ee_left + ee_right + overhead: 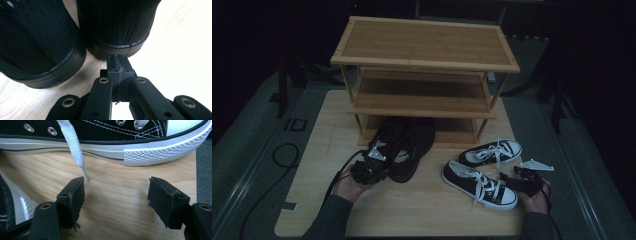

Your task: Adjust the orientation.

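Two black slip-on shoes (404, 145) lie side by side in front of the wooden shoe rack (427, 47). My left gripper (377, 162) sits at their near ends. In the left gripper view it (117, 62) is shut with nothing held, its tip right at the heel of the right-hand black shoe (117, 25); the other heel (37, 47) is to the left. Two black-and-white sneakers lie at the right, one farther (489, 152) and one nearer (479, 185). My right gripper (518, 174) stands open between their toes. A white lace tip (85, 173) hangs by its left jaw below the far sneaker (105, 130).
The rack has three bamboo shelves; the middle shelf (422, 95) is bare. The light wooden table board (412, 210) ends close on the right, with grey floor (203, 170) beyond. A black cable (287, 155) loops on the floor at the left.
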A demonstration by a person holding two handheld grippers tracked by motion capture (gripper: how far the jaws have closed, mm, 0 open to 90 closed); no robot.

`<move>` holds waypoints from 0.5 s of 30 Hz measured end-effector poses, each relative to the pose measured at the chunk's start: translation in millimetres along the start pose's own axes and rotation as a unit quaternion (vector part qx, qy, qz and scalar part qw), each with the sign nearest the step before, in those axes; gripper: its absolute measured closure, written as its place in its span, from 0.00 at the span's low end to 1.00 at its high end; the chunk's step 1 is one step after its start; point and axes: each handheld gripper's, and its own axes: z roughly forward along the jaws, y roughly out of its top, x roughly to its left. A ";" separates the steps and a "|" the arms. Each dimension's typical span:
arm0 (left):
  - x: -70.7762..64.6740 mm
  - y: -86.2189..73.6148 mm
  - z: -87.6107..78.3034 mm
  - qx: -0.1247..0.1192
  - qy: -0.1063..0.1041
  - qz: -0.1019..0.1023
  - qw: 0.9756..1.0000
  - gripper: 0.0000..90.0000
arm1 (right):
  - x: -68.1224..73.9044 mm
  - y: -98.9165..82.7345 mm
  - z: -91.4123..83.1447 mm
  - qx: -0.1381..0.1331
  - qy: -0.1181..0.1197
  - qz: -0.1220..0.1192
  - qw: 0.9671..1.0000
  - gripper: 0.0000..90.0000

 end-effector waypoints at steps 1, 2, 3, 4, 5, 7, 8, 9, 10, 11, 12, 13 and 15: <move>-0.3 -0.6 1.4 0.003 -0.002 0.000 1.000 1.00 | 0.0 0.0 0.0 0.000 0.000 0.000 1.000 0.33; -0.9 -1.2 2.9 0.006 -0.003 0.000 1.000 1.00 | 0.0 0.0 0.0 0.000 0.000 0.000 1.000 0.33; -1.4 -1.7 4.2 0.009 -0.005 0.002 1.000 1.00 | 0.1 0.0 0.0 0.000 0.000 0.000 1.000 0.33; -2.0 -2.1 5.6 0.010 -0.005 0.002 1.000 1.00 | 0.0 0.0 0.0 0.000 0.000 0.000 1.000 0.33; -2.0 -2.1 5.6 0.010 -0.005 0.002 1.000 1.00 | 0.0 0.0 0.0 0.000 0.000 0.000 1.000 0.33; -2.6 -3.7 9.7 0.015 -0.007 0.003 1.000 1.00 | 0.0 0.0 0.0 0.000 0.000 0.000 1.000 0.33; -2.8 -4.3 11.1 0.015 -0.011 0.002 1.000 1.00 | 0.1 0.0 0.0 0.000 0.000 0.001 1.000 0.33; -3.0 -4.7 12.2 0.016 -0.011 0.003 1.000 1.00 | 0.0 0.0 0.0 0.000 0.000 0.000 1.000 0.33; -3.9 -5.5 14.0 0.018 -0.012 0.002 1.000 1.00 | 0.0 0.0 0.0 0.000 0.000 0.000 1.000 0.33; -4.4 -5.8 15.0 0.018 -0.013 0.002 1.000 1.00 | 0.0 0.0 0.0 0.000 0.000 0.000 1.000 0.33; -4.4 -5.8 15.0 0.018 -0.013 0.002 1.000 1.00 | 0.0 0.0 0.0 0.000 0.000 0.000 1.000 0.33; -5.3 -6.9 17.7 0.021 -0.013 0.004 1.000 1.00 | 0.0 0.0 0.0 0.000 0.000 0.000 1.000 0.33; -5.9 -7.5 20.3 0.022 -0.012 0.006 1.000 1.00 | 0.1 0.0 0.0 0.000 0.000 0.000 1.000 0.33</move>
